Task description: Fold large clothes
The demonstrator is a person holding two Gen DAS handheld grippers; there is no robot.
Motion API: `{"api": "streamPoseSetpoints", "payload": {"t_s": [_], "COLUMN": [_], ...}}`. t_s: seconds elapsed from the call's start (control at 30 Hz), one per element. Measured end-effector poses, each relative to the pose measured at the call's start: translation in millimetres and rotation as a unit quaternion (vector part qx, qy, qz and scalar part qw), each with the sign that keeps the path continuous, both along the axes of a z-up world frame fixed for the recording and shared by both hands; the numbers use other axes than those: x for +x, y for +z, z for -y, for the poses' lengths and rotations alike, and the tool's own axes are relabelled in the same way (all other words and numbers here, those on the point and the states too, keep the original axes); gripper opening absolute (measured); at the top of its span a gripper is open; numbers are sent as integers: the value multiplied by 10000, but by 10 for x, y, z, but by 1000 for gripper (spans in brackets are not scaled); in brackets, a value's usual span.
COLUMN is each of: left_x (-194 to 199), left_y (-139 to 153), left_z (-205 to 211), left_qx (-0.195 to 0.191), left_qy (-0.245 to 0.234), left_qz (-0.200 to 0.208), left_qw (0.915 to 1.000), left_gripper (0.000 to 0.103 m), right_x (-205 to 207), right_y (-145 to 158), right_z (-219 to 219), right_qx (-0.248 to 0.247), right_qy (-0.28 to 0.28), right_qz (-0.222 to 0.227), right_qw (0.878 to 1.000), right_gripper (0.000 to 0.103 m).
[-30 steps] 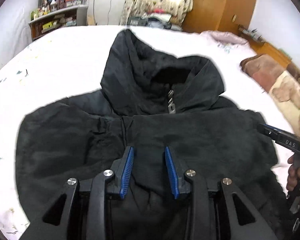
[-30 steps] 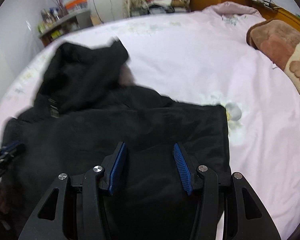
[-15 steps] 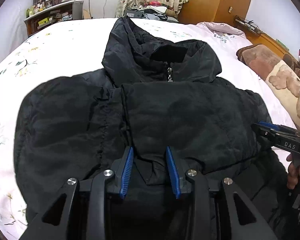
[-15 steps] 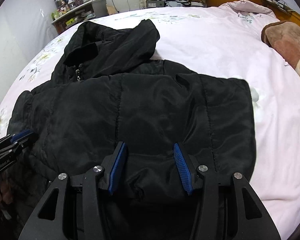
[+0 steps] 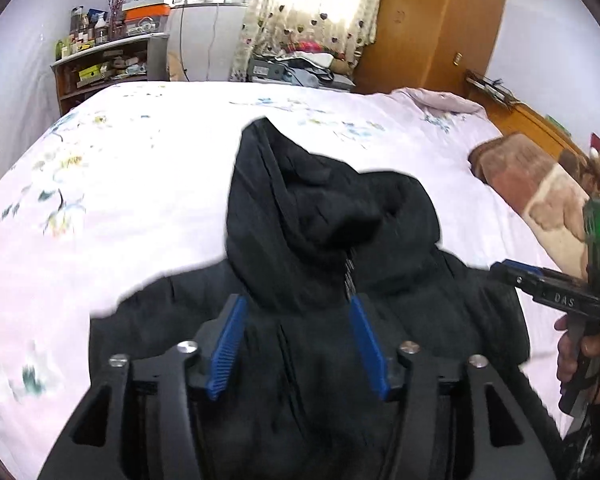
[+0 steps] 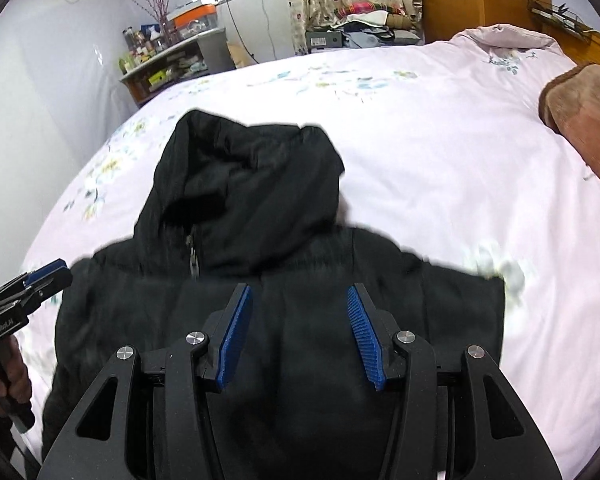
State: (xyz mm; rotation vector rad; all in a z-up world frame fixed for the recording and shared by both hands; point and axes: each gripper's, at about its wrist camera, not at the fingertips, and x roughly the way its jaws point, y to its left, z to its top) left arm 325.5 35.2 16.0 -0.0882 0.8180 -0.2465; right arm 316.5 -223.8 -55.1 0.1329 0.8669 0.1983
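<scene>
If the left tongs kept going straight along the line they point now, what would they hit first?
Most likely the black jacket: its chest, just below the hood, fills the gap between the open left tongs, whose jaws have just been opening with nothing gripped. Depth is unclear; the bed lies beneath.

Bright window backlight, bedsheet overexposed (motion-blurred edges), heavy fisheye vignetting.
</scene>
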Motion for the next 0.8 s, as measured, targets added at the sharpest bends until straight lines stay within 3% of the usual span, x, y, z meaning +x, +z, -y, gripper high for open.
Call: {"api": "streamPoseSetpoints", "payload": {"t_s": [0.33, 0.57, 0.6, 0.7, 0.73, 0.8], "left_x": [1169, 1677, 1714, 1752, 1724, 1613], "left_y": [-247, -595, -642, -712, -702, -628], "left_z": [-162, -186, -170, -81, -59, -61], "left_qx": [-38, -244, -325, -339, -288, -269], "left_qy": [334, 522, 502, 396, 372, 323], "left_qz": [-416, -771, -796, -852, -797, -579], "left_qw": [9986, 9954, 9950, 9950, 9957, 9974], "left_gripper": [63, 61, 57, 19, 10, 5], "right_x": [973, 1536, 1588, 1717, 1719, 1682], "right_y": [-65, -208, -228, -302, -303, -261], "right_z": [17, 34, 25, -46, -71, -117], "right_qx": [232, 536, 554, 576, 515, 444], "right_qy": [-69, -141, -121, -4, 13, 42], "right_qz": [-185, -291, -325, -502, -530, -485], "right_qw": [9995, 9980, 9979, 9971, 9973, 9978], "right_gripper": [50, 50, 50, 46, 20, 13]}}
